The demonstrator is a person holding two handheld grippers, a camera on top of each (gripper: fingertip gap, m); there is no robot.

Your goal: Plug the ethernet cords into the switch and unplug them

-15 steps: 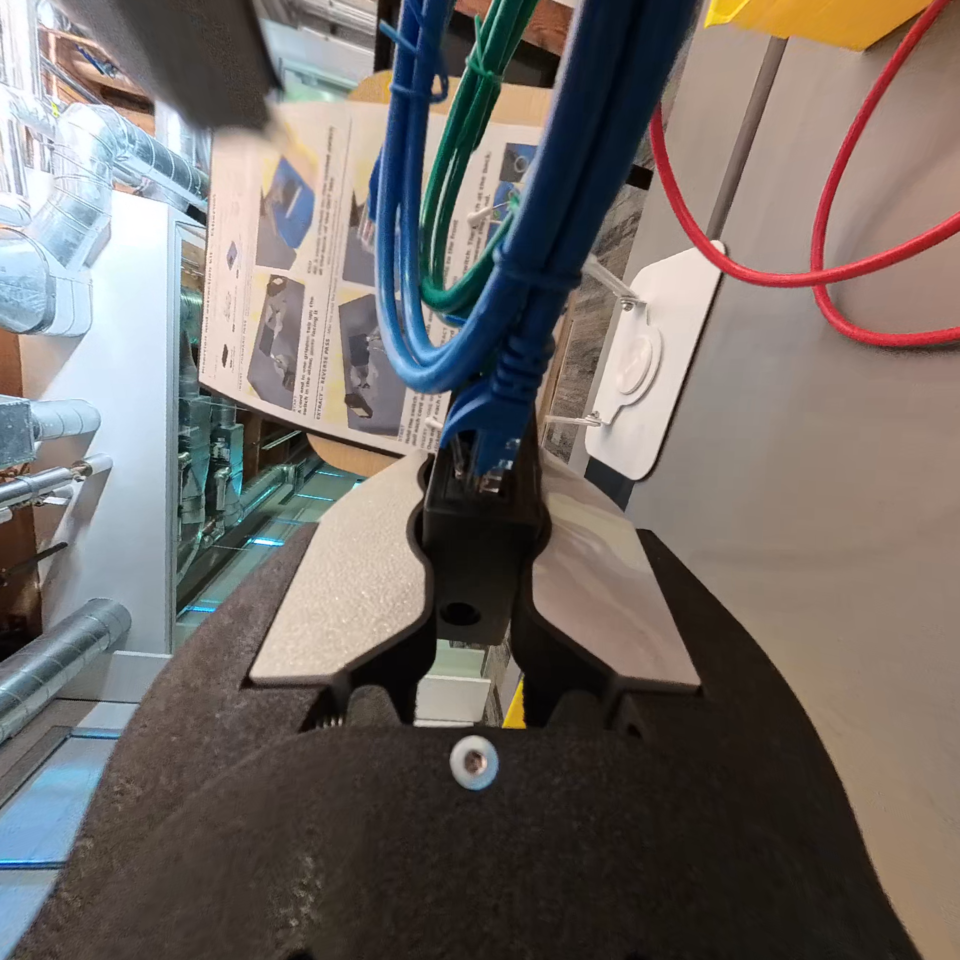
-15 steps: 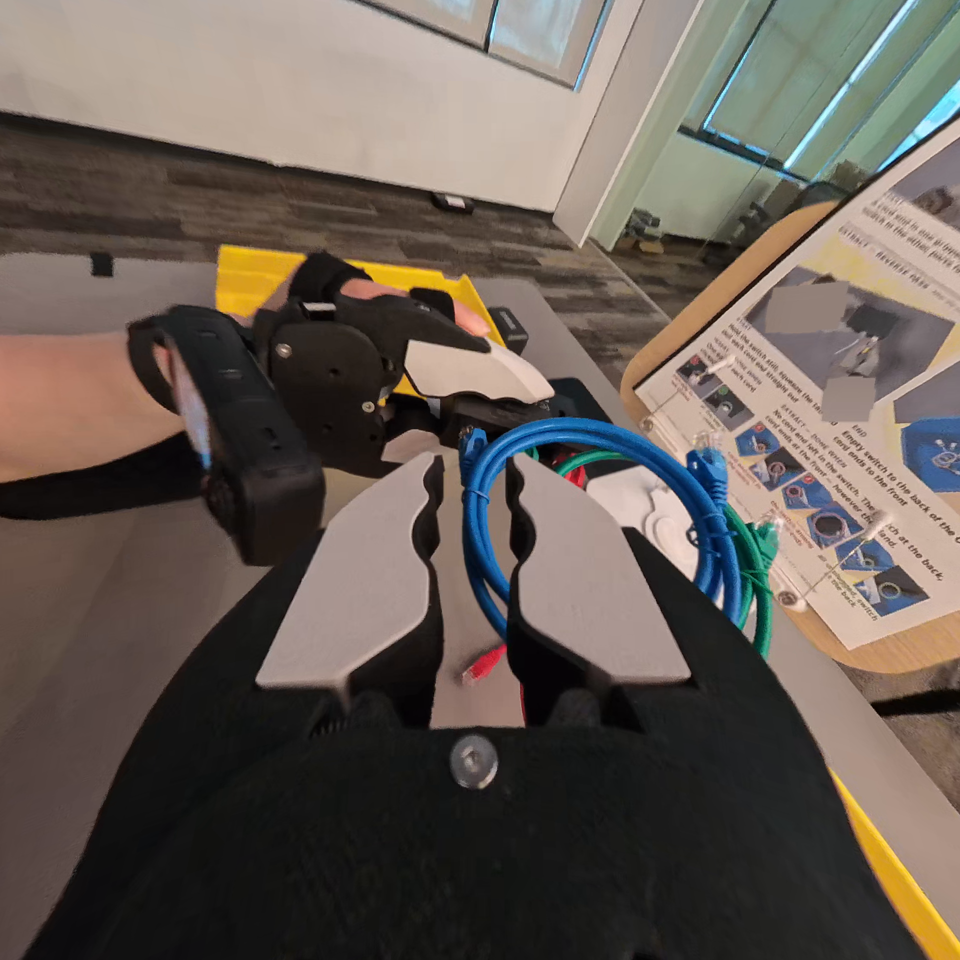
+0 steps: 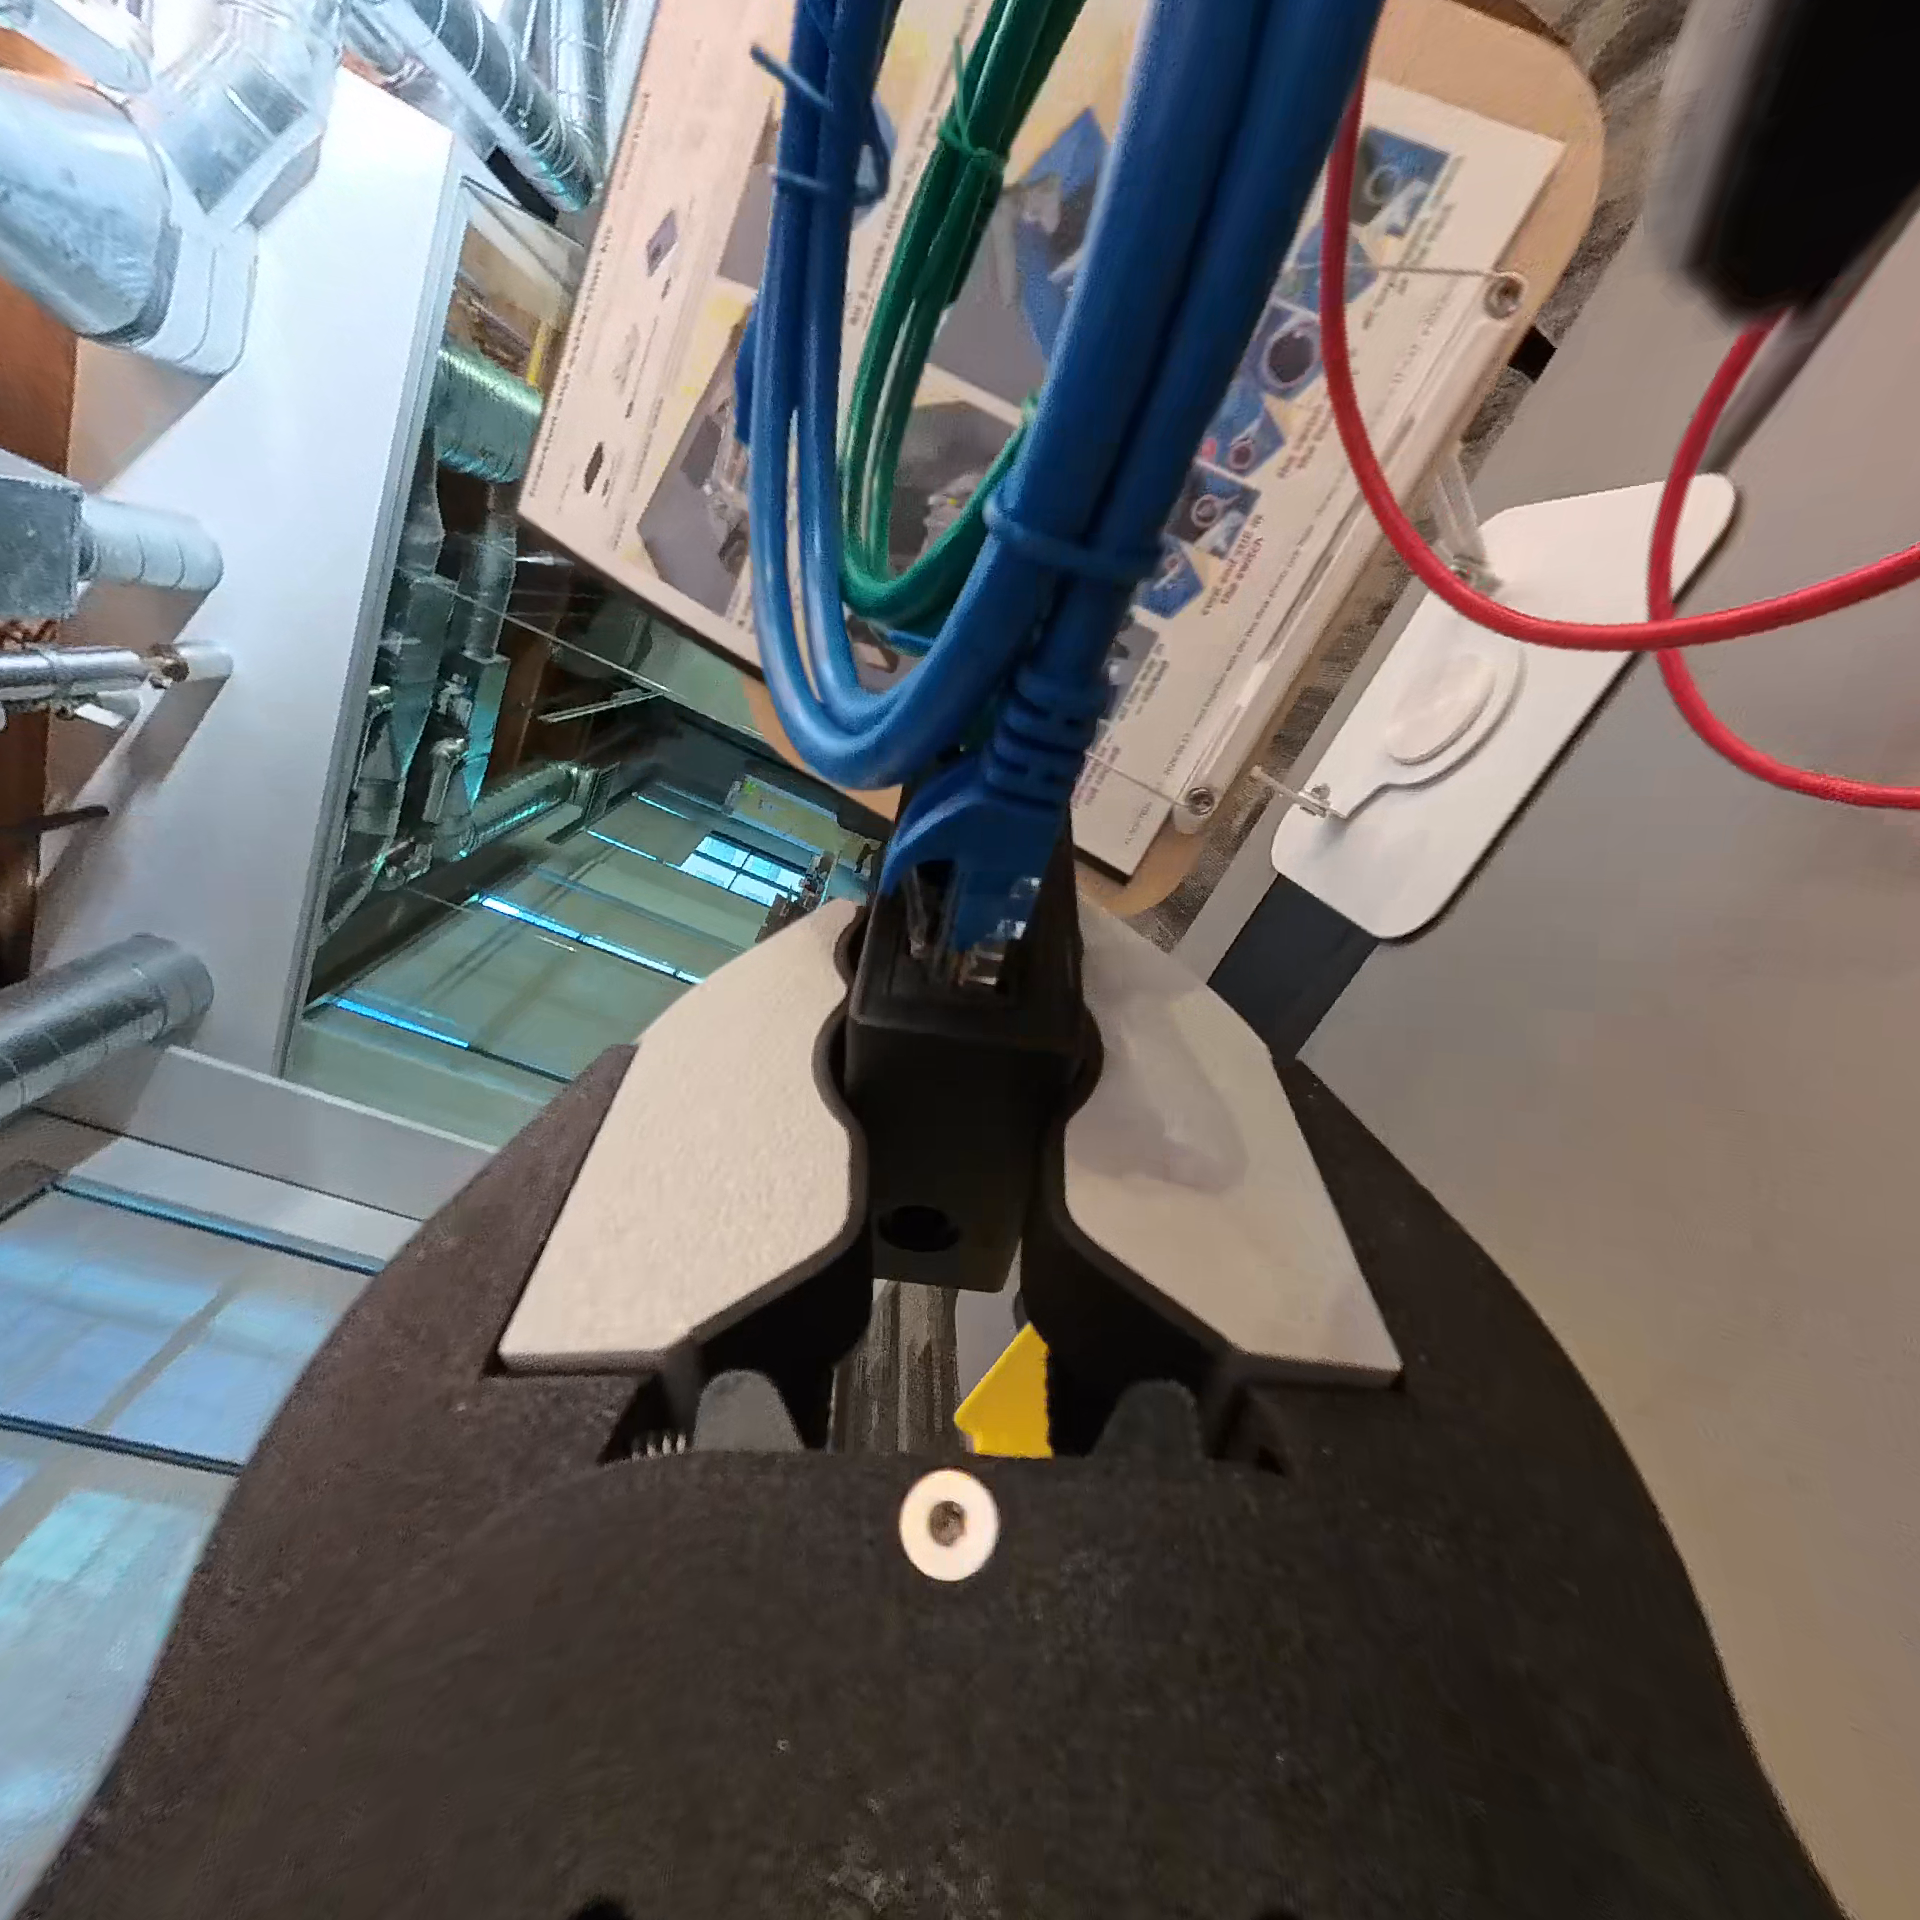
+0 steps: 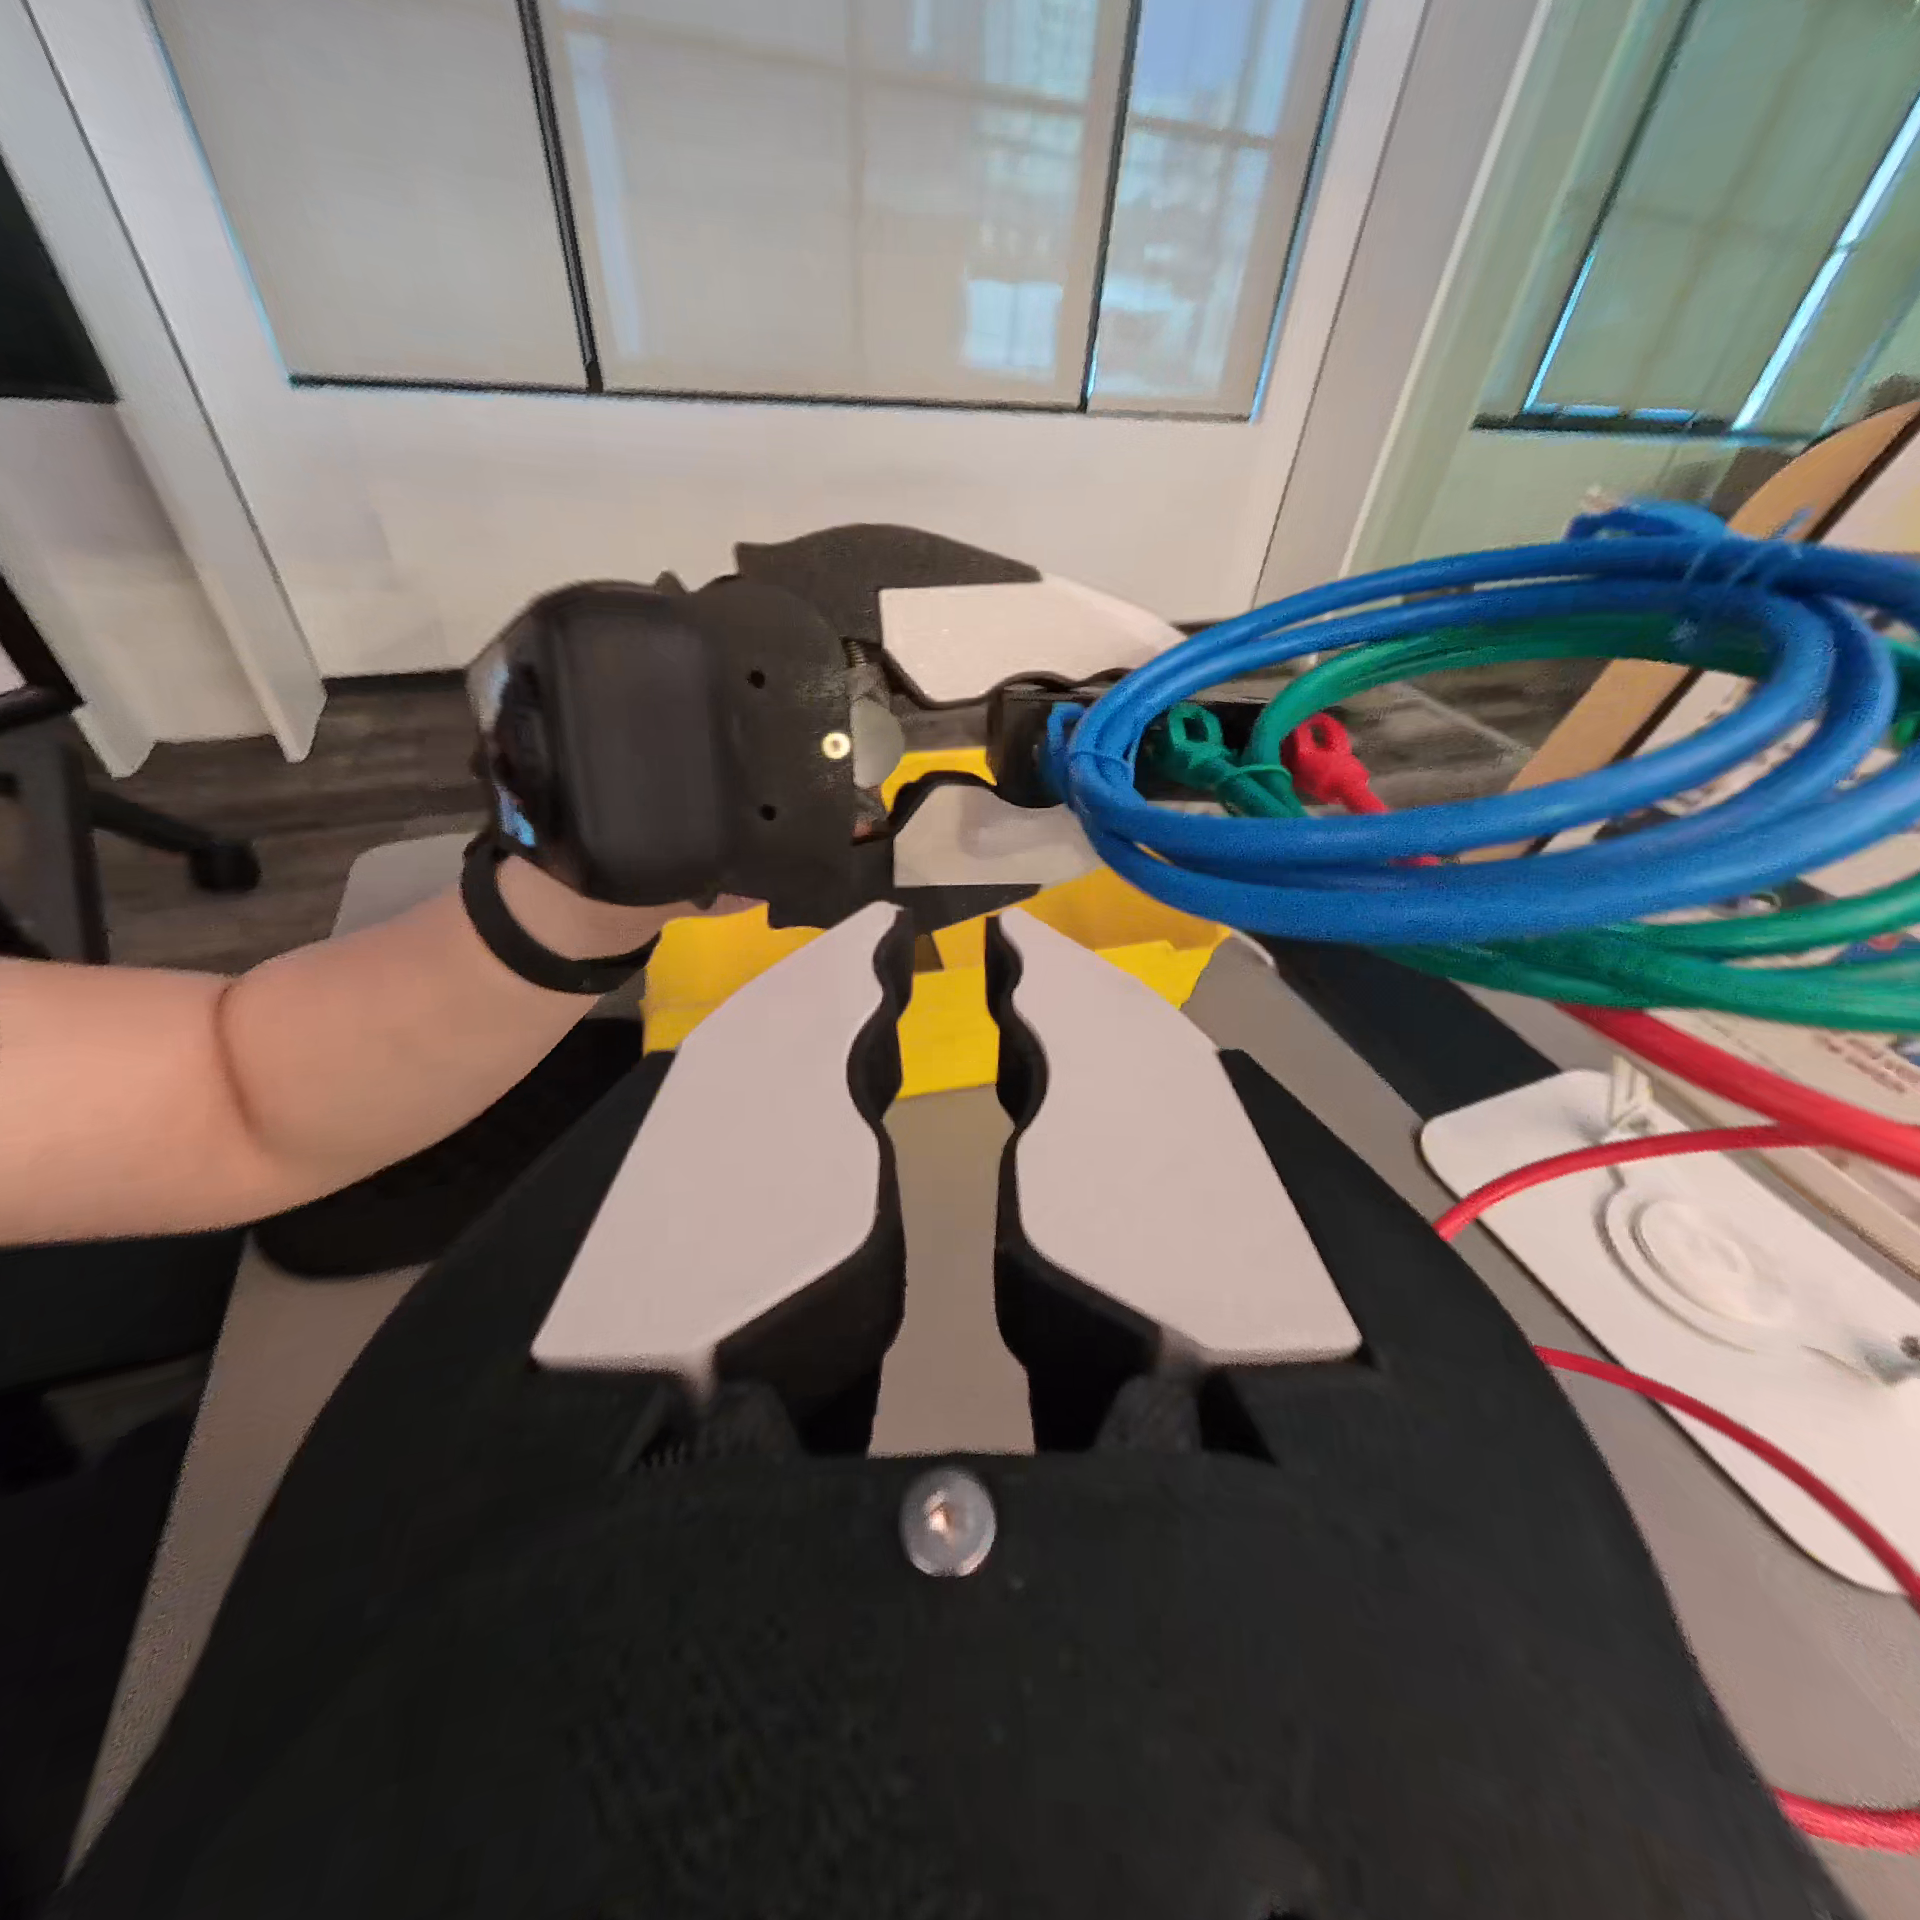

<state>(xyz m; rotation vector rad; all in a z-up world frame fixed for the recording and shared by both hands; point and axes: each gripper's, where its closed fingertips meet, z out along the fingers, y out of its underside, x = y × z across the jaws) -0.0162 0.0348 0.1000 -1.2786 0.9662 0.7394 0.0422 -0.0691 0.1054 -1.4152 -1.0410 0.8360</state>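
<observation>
Two grippers showing. The left gripper (image 3: 961, 997) is clamping the switch (image 3: 951, 1101), a small black box w/ a round hole in its near end, and holding it up off the grey table (image 3: 1662, 1143); in the right wrist view it's sitting mid-air above the yellow bin (image 4: 940, 1023). The right gripper (image 4: 945, 935) is hovering w/ a narrow gap between its fingers, gripping nothing, pointing toward the left one.

Cords plugged into the switch: four plugs counted in the right wrist view. One blue cord (image 4: 1455, 831) at the near end, two green cords (image 4: 1558, 966) next, one red cord (image 4: 1325, 774) farthest along. In the left wrist view a 2nd blue coil is hanging behind the first, but I can't tell where its plug is going. Coils are bundled w/ ties, blue and green ones dangling off the switch.

One white pad (image 4: 1662, 1278) is lying on the table at right, thin red cable crossing it. One printed sheet on a wooden board (image 3: 1455, 343) is standing behind.
</observation>
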